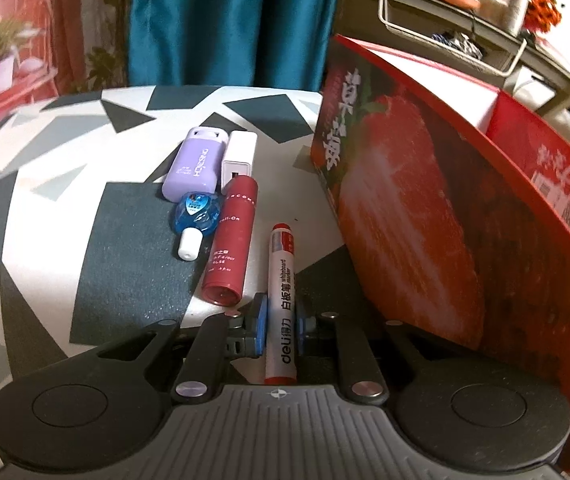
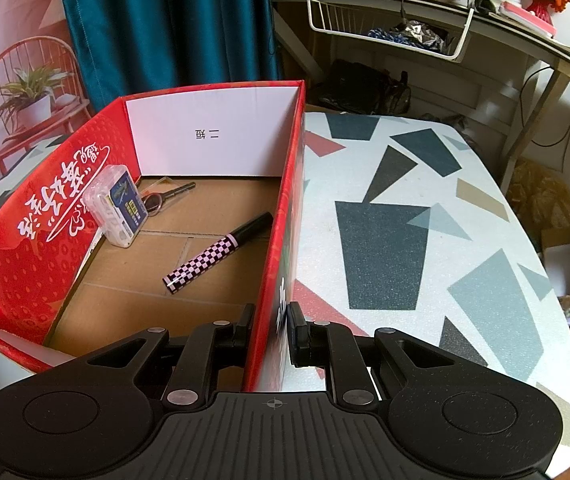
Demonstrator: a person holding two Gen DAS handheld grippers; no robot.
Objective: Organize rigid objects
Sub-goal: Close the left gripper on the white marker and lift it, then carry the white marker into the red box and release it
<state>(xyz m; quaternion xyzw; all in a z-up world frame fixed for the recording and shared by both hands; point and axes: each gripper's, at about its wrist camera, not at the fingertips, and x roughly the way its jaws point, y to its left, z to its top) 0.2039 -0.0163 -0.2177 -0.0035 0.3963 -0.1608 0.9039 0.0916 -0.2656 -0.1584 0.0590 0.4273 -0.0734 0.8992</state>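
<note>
- The left gripper [image 1: 281,326] is closed narrowly on a red-capped whiteboard marker [image 1: 281,280], its blue pads pressing the barrel on both sides; the marker points away along the fingers, over the patterned tabletop [image 1: 45,184].
- Just left of the marker lies a dark red roll-on tube [image 1: 231,240]; touching that, a small blue correction-tape dispenser [image 1: 195,218].
- Beyond them a lilac case [image 1: 197,164] and a white charger block [image 1: 238,156] lie side by side, near the table's far edge.
- The red strawberry box [image 1: 405,216] stands close on the right, walling off that side; the tabletop to the left is open.
- The right gripper [image 2: 271,330] pinches the box's near right wall [image 2: 281,240], one finger inside, one outside.
- Inside lie a checkered pen [image 2: 215,254], a clear plastic case [image 2: 119,204] and a key [image 2: 169,194].
- Right of the box the tabletop [image 2: 425,220] is bare to its edge.
</note>
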